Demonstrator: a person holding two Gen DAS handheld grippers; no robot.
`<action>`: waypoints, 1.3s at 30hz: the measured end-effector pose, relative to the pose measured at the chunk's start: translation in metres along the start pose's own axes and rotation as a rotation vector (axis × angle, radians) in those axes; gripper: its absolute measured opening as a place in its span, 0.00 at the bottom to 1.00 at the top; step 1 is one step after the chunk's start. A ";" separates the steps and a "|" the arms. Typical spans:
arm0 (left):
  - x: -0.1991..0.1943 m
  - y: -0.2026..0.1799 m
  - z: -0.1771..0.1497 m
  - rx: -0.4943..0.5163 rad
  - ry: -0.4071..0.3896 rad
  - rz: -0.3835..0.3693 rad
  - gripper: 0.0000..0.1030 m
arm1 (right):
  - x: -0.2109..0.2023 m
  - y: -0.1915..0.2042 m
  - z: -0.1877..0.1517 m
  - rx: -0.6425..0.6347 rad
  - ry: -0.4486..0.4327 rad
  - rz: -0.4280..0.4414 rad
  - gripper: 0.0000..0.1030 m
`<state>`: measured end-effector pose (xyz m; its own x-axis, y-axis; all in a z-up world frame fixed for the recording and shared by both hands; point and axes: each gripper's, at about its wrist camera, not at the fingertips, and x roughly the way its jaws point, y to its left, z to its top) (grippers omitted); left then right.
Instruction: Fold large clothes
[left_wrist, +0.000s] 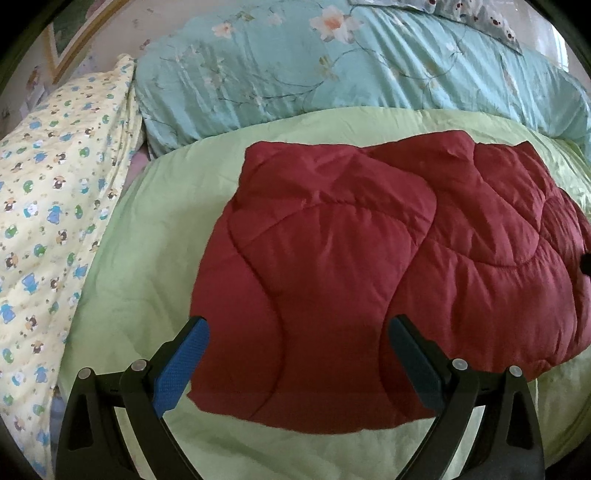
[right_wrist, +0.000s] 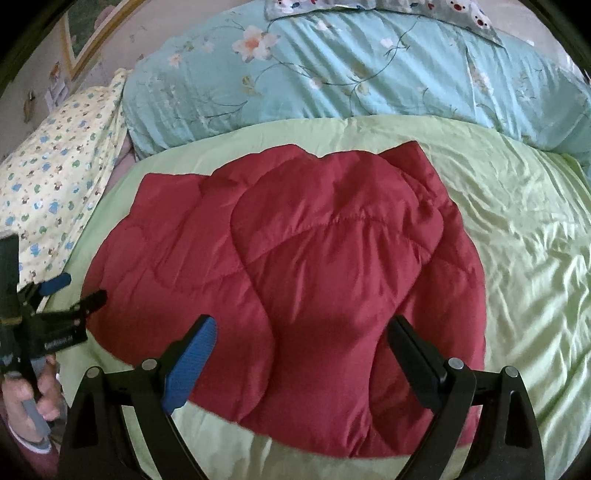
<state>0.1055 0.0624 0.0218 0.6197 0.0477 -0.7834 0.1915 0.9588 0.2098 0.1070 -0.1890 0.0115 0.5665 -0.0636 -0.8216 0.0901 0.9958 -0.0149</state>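
Left gripper (left_wrist: 297, 363) and right gripper (right_wrist: 301, 363): both spread wide, empty. One red quilted garment (right_wrist: 295, 280), folded, on one green sheet (right_wrist: 498, 221).

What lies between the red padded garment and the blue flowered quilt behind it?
Only a bare strip of the light green sheet separates the red padded garment from the blue flowered quilt; both wrist views show it.

Red quilted garment (left_wrist: 369, 266) (folded) on green bedspread (left_wrist: 147, 258).

Green sheet (left_wrist: 147, 280) spread over bed. Teal floral quilt (left_wrist: 332, 74) bunched along far edge. Yellow cartoon-print blanket (left_wrist: 48, 206) at left edge. Framed picture (right_wrist: 88, 33), possibly, on wall.
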 end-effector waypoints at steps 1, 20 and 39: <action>0.003 -0.001 0.001 0.003 0.003 0.001 0.96 | 0.004 -0.001 0.004 -0.001 0.004 -0.005 0.92; 0.060 0.000 0.023 -0.013 0.046 -0.029 1.00 | 0.072 -0.037 0.031 0.016 0.074 -0.071 0.95; 0.040 -0.004 0.021 -0.010 0.046 -0.006 0.99 | 0.018 -0.023 0.022 0.037 -0.012 -0.027 0.94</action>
<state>0.1454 0.0547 0.0017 0.5828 0.0546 -0.8108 0.1872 0.9619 0.1994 0.1335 -0.2141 0.0098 0.5733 -0.0913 -0.8143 0.1355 0.9907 -0.0157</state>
